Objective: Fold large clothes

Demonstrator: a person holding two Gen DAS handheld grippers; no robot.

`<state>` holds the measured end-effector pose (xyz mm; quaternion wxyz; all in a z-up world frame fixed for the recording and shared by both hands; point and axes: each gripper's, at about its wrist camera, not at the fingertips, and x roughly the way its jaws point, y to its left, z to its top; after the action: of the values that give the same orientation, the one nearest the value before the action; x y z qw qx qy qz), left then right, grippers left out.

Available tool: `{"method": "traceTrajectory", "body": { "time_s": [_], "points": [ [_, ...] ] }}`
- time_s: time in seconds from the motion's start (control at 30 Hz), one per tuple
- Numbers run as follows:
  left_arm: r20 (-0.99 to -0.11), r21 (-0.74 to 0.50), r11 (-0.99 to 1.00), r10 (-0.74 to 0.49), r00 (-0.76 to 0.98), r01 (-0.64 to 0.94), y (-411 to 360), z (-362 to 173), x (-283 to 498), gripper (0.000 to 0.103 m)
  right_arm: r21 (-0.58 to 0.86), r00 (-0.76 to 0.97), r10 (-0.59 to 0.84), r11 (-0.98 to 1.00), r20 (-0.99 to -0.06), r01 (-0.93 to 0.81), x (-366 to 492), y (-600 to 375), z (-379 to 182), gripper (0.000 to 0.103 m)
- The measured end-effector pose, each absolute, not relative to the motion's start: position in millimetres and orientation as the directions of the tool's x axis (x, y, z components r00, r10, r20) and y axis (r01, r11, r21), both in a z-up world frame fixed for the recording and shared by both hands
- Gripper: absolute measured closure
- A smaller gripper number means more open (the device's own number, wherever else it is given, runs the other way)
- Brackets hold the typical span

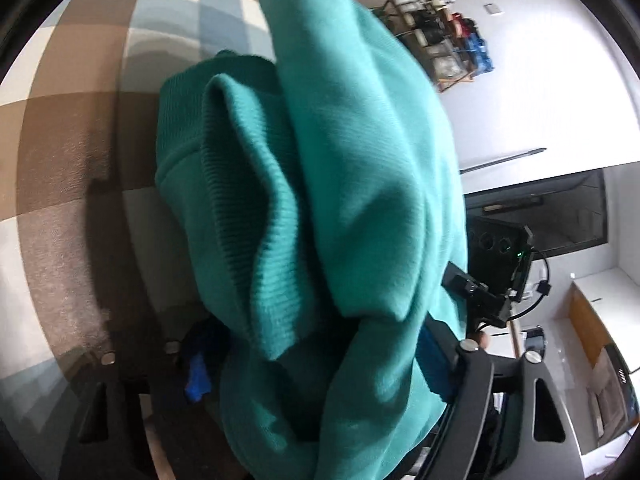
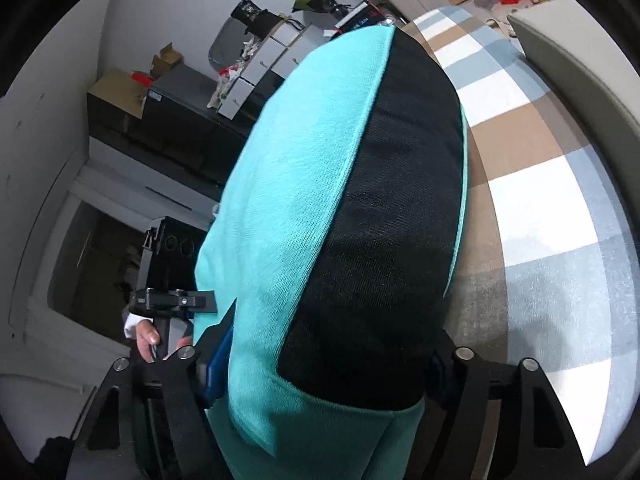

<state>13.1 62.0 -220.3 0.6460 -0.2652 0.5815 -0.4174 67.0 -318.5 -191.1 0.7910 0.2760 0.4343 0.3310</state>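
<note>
Checked brown, white and blue bedcover (image 1: 72, 168) under teal garment (image 1: 340, 160), clamped in both grippers' jaws.

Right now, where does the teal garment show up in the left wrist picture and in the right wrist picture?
Left wrist: the teal garment fills the middle, bunched in ribbed folds, rising from between the left tongs to the top edge.
Right wrist: it fills the middle too, between the right tongs, with a black mesh panel on its right half.
Shared landmark: the checked cover beneath, brown, white and blue-grey, left in the left view, right in the right view.
</note>
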Motion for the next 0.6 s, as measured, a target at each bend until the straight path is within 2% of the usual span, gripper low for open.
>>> {"method": "traceTrajectory", "body": {
  "time_s": [0.1,0.3,0.6],
  "points": [
    [-0.501,-0.838,0.478,-0.865,-0.024,0.263,57.3,-208.4,10.5,0.035,0.725,0.429,0.763,0.624,-0.484,-0.291,58.4,-321.6,-181.5,0.033],
    [-0.504,-0.806,0.464,-0.864,-0.015,0.368,28.7,-166.4,7.0,0.035,0.750,0.475,0.778,0.585,-0.411,-0.309,50.2,-345.0,-159.1,0.034],
    [-0.529,-0.734,0.421,-0.847,-0.059,0.533,-96.8,-81.4,19.6,0.035,0.732,0.599,0.722,0.607,-0.345,-0.311,20.3,-439.7,-82.0,0.034]
  ]
}}
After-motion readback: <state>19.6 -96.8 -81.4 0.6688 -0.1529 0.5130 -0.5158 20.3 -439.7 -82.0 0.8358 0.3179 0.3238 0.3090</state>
